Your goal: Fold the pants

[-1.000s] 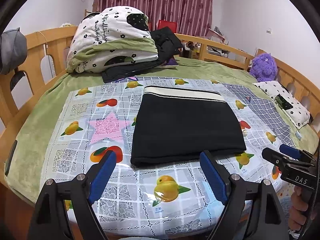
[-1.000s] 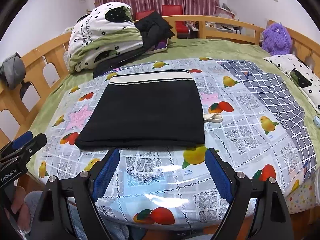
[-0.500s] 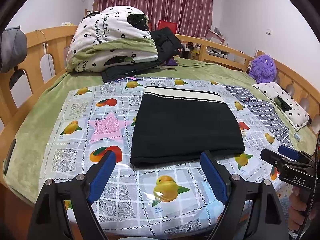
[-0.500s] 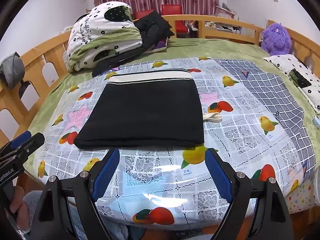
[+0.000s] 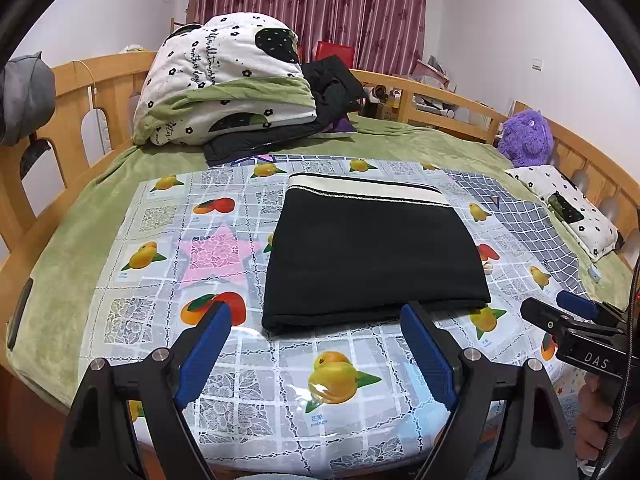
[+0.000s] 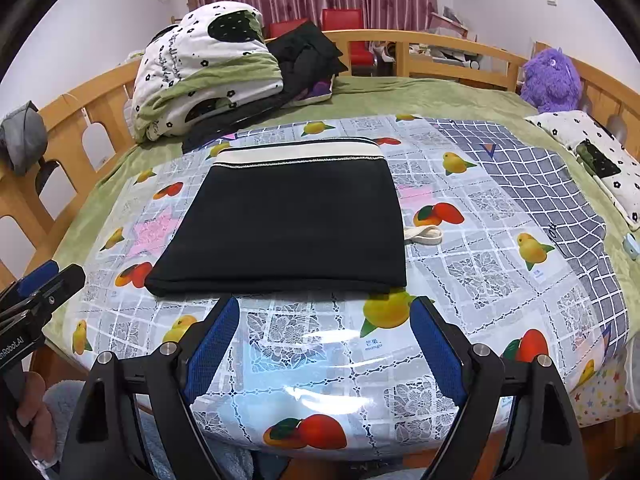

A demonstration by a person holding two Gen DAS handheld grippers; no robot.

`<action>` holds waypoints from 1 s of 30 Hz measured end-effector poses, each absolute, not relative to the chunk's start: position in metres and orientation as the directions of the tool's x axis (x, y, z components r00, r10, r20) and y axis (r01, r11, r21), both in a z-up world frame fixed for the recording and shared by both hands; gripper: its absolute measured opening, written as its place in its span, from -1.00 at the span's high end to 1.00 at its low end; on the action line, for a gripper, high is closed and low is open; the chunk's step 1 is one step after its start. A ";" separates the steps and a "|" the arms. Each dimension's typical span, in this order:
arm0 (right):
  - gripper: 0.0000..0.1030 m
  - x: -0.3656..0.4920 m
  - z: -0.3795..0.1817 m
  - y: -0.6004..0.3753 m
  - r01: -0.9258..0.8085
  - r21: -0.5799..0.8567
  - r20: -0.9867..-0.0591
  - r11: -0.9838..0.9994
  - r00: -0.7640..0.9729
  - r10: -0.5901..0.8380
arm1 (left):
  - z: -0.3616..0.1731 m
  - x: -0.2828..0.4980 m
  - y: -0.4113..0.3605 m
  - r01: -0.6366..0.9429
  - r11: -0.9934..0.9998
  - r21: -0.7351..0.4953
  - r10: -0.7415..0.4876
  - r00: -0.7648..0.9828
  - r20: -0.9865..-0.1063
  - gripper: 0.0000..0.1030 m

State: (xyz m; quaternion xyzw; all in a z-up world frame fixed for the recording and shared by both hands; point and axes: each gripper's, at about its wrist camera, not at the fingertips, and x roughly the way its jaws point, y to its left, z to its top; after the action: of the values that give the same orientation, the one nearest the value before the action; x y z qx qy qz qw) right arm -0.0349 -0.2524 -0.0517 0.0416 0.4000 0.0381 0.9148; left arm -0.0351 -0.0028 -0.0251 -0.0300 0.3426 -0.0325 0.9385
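At the centre of both wrist views, the folded black pants [image 5: 374, 256] lie flat on the fruit-printed plastic sheet [image 5: 240, 368] that covers the bed, forming a neat rectangle with the cream waistband [image 5: 366, 190] along the far edge and the folded edge nearest the cameras. Along the bottom of the left wrist view, the left gripper [image 5: 316, 312] hangs just short of that near edge with its blue-padded fingers [image 5: 202, 350] spread wide apart and nothing between them. Along the bottom of the right wrist view, the right gripper [image 6: 324, 308] sits likewise near the folded edge, fingers [image 6: 438, 350] wide apart and empty, neither touching the cloth. A cream loop [image 6: 422, 235] pokes out from the right side of the pants. In the upper left of each view a folded quilt [image 5: 228, 88] printed with black flowers is stacked on the green bed cover [image 5: 72, 232], with dark clothes [image 5: 332, 88] beside it. A purple plush toy [image 5: 526, 138] sits at the upper right by the wooden bed rail [image 5: 440, 98], and a spotted pillow [image 5: 568, 204] lies at the right edge.
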 end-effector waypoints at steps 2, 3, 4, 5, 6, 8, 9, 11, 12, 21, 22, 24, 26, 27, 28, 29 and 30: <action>-0.68 -0.035 -0.052 -0.252 -0.037 0.106 -0.728 0.994 0.678 0.103 | -0.025 -0.035 -0.003 0.041 0.996 -0.079 -0.082 0.763 -0.641 -0.66; -0.68 -0.035 -0.052 -0.252 -0.037 0.106 -0.728 0.994 0.678 0.102 | -0.025 -0.035 -0.002 0.041 0.996 -0.079 -0.082 0.763 -0.641 -0.67; -0.68 -0.035 -0.052 -0.252 -0.036 0.105 -0.728 0.994 0.677 0.102 | -0.025 -0.035 -0.002 0.041 0.996 -0.079 -0.082 0.763 -0.641 -0.67; -0.68 -0.035 -0.052 -0.252 -0.036 0.105 -0.729 0.994 0.677 0.102 | -0.025 -0.035 -0.002 0.042 0.996 -0.079 -0.083 0.763 -0.641 -0.67; -0.67 -0.035 -0.052 -0.253 -0.037 0.106 -0.729 0.994 0.677 0.102 | -0.025 -0.035 -0.002 0.042 0.996 -0.079 -0.083 0.763 -0.641 -0.67; -0.68 -0.035 -0.052 -0.253 -0.037 0.106 -0.728 0.994 0.677 0.103 | -0.025 -0.035 -0.002 0.041 0.996 -0.079 -0.082 0.763 -0.641 -0.67; -0.67 -0.035 -0.052 -0.252 -0.037 0.106 -0.729 0.994 0.677 0.103 | -0.025 -0.035 -0.002 0.042 0.996 -0.079 -0.083 0.763 -0.641 -0.67; -0.68 -0.035 -0.052 -0.252 -0.037 0.106 -0.728 0.994 0.677 0.103 | -0.025 -0.035 -0.002 0.041 0.996 -0.079 -0.083 0.763 -0.641 -0.67; -0.68 -0.035 -0.052 -0.252 -0.037 0.105 -0.728 0.994 0.677 0.102 | -0.025 -0.035 -0.002 0.041 0.996 -0.079 -0.082 0.763 -0.641 -0.67; -0.68 -0.035 -0.052 -0.252 -0.037 0.104 -0.728 0.994 0.678 0.102 | -0.025 -0.035 -0.001 0.042 0.996 -0.078 -0.082 0.763 -0.641 -0.67; -0.68 -0.035 -0.052 -0.252 -0.037 0.104 -0.728 0.994 0.678 0.101 | -0.025 -0.035 -0.001 0.041 0.996 -0.078 -0.082 0.763 -0.641 -0.67; -0.68 -0.035 -0.052 -0.253 -0.037 0.104 -0.729 0.994 0.677 0.101 | -0.025 -0.035 -0.001 0.041 0.996 -0.080 -0.083 0.763 -0.641 -0.67; -0.68 -0.035 -0.052 -0.252 -0.037 0.103 -0.728 0.994 0.678 0.101 | -0.025 -0.035 -0.001 0.041 0.996 -0.081 -0.083 0.763 -0.641 -0.68; -0.68 -0.035 -0.052 -0.252 -0.036 0.102 -0.728 0.994 0.678 0.100 | -0.025 -0.035 0.000 0.043 0.996 -0.081 -0.085 0.763 -0.641 -0.68; -0.68 -0.036 -0.051 -0.253 -0.035 0.101 -0.728 0.994 0.678 0.098 | -0.025 -0.035 -0.001 0.043 0.996 -0.080 -0.084 0.763 -0.641 -0.68; -0.68 -0.036 -0.051 -0.253 -0.035 0.101 -0.728 0.994 0.678 0.098 | -0.025 -0.035 -0.001 0.041 0.996 -0.078 -0.082 0.763 -0.641 -0.68; -0.68 -0.036 -0.051 -0.253 -0.035 0.101 -0.728 0.994 0.678 0.098 | -0.025 -0.035 -0.001 0.040 0.996 -0.079 -0.081 0.763 -0.641 -0.68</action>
State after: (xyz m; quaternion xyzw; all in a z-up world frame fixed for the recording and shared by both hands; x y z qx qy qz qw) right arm -0.0358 -0.2532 -0.0511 0.0390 0.3994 0.0364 0.9152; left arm -0.0353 -0.0008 -0.0253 -0.0301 0.3426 -0.0324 0.9384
